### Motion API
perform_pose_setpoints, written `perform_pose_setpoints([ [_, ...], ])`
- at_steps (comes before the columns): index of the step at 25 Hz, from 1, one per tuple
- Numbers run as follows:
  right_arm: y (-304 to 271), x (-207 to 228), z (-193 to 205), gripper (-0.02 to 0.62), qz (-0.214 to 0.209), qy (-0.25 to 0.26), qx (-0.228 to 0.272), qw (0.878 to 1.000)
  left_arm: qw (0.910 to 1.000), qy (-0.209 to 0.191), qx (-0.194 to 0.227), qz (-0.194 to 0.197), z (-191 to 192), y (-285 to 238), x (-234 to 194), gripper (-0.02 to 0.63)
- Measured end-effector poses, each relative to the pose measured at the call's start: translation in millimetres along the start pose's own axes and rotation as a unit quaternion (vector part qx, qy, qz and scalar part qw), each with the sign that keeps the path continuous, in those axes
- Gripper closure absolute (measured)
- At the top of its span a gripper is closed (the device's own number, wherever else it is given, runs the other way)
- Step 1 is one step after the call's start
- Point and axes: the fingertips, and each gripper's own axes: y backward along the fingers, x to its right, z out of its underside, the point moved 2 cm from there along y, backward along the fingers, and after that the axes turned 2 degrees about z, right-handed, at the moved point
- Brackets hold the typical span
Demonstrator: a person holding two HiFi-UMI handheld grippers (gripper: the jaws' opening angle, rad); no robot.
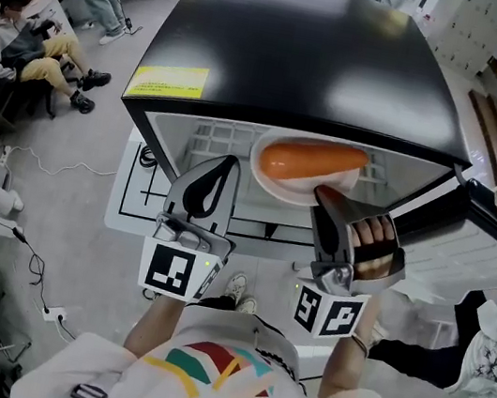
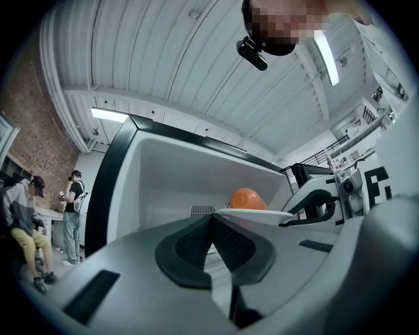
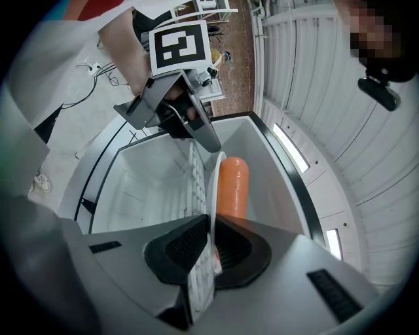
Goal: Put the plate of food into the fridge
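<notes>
Right gripper view: my right gripper's point(image 3: 209, 222) fingers pinch the stiff, slick plate point(image 3: 213, 183) at its 6 o'clock rim; left gripper's point(image 2: 211, 222) are pressed together.

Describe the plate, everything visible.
The plate is white, round and shallow, glossy like ceramic or plastic. It is held about level inside the open fridge, above a white wire shelf. One long orange sausage lies across it. The right claw pinches its near rim. Nothing else visibly touches it; whether it rests on the shelf is unclear.
</notes>
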Motion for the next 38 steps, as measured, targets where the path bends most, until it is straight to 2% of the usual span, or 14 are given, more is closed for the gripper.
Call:
perform_pose_setpoints([
  [9,-15,0,0,0.569,-0.005,0.006,0.002,1.0,1.0,0.003,0.0,0.009,3,-6,1,0.601],
  [18,-25,-2,-1,0.568,-0.016,0.009,0.003,1.0,1.0,0.007,-0.003,0.001,6,-6,-6,0.601],
  [38,-58,-10,17,0.56,-0.074,0.018,-0.017,0.997,0.9995,0.027,-0.013,-0.012,19,-11,-17,0.601],
])
